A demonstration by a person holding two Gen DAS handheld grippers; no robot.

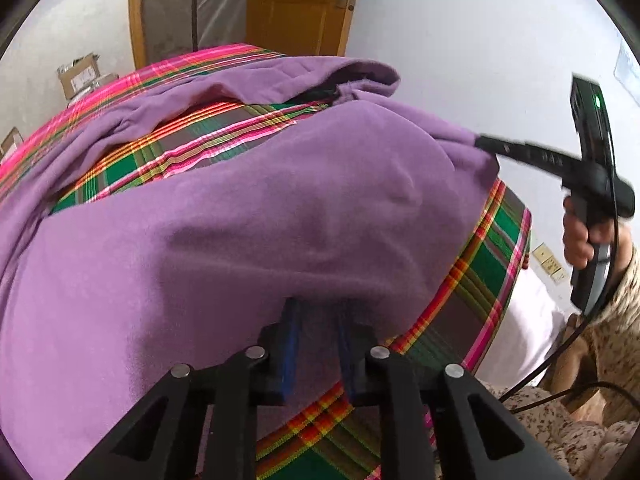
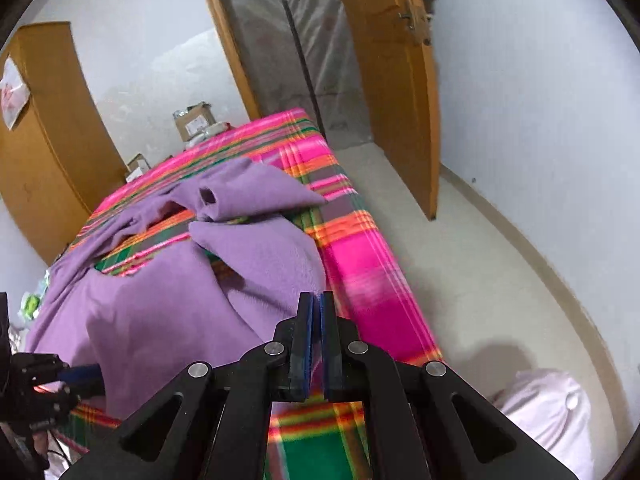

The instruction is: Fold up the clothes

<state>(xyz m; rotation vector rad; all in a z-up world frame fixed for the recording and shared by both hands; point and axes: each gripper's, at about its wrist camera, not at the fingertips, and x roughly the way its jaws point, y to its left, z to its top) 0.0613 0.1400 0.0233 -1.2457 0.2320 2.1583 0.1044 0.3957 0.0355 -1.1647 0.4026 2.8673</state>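
From where I sit, the biggest risk is losing one corner of the soft purple fleece garment point(image 1: 248, 216) while the other stays caught. My left gripper point(image 1: 318, 320) has its blue-padded fingers point(image 1: 291, 332) pinched on the garment's near hem, with a narrow tuck of cloth between them. My right gripper point(image 2: 316, 312) is clamped on the hem at the far side of the garment from the left one; its pads stand almost together with only a thin fold of fleece in them. I judge that bite shallow, so a quick lift or a pull away from the left gripper could slide the fleece out, and the panel would slump back onto the bright pink, green and orange plaid bed cover point(image 2: 360, 264).

The second worry is drag: most of the garment's weight lies on the plaid cover beyond my grippers, and fleece clings, so carrying the hem forward may bunch it rather than lay a clean crease.

The garment itself is spread across the cover, its broad body nearest the grippers and gently domed between them. Beyond the body, away from the grippers, two long limbs of cloth run apart with plaid showing between; I can't tell whether they're sleeves or legs. One ends in an open cuff point(image 2: 207, 196), turned up and rumpled.
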